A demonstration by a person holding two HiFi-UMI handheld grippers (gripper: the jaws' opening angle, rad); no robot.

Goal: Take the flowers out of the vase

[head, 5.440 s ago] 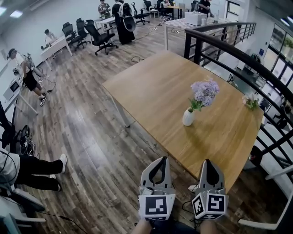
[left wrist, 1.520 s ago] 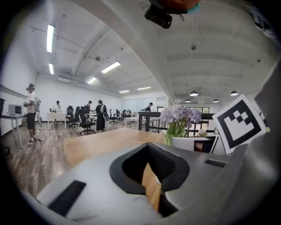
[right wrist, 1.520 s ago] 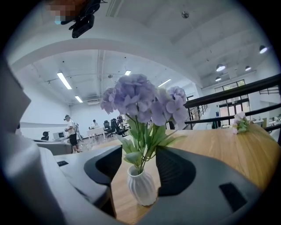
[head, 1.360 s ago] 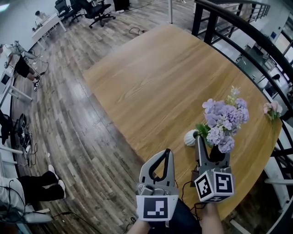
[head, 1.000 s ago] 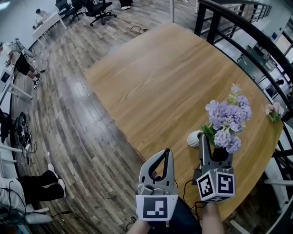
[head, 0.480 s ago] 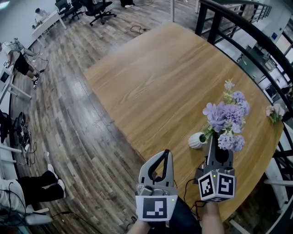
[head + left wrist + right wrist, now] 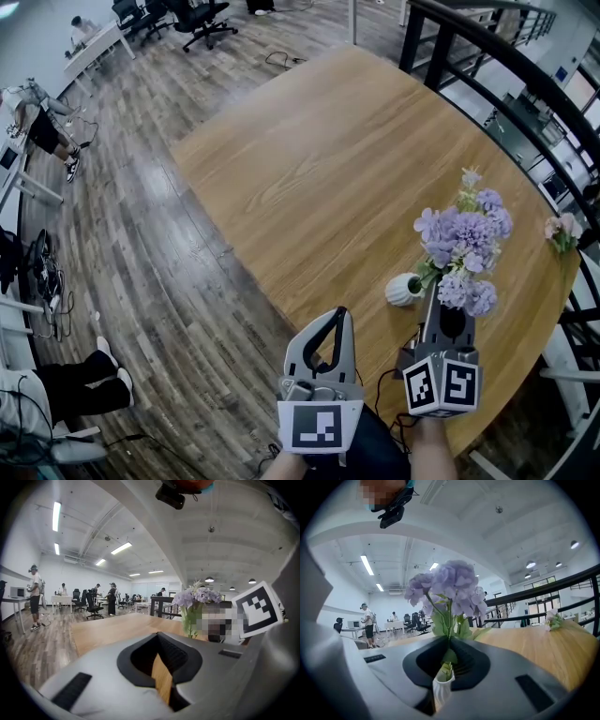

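The white vase (image 7: 404, 289) stands upright on the wooden surface (image 7: 309, 159), close to its near edge, and holds the purple flowers (image 7: 461, 246). The right tongs (image 7: 434, 292) have just been closing and now pinch the green stems (image 7: 449, 634) just above the vase's mouth. The left tongs (image 7: 338, 317) hover beside them, jaws narrow, gripping nothing. A small pink sprig (image 7: 561, 228) lies loose at the surface's far right edge.
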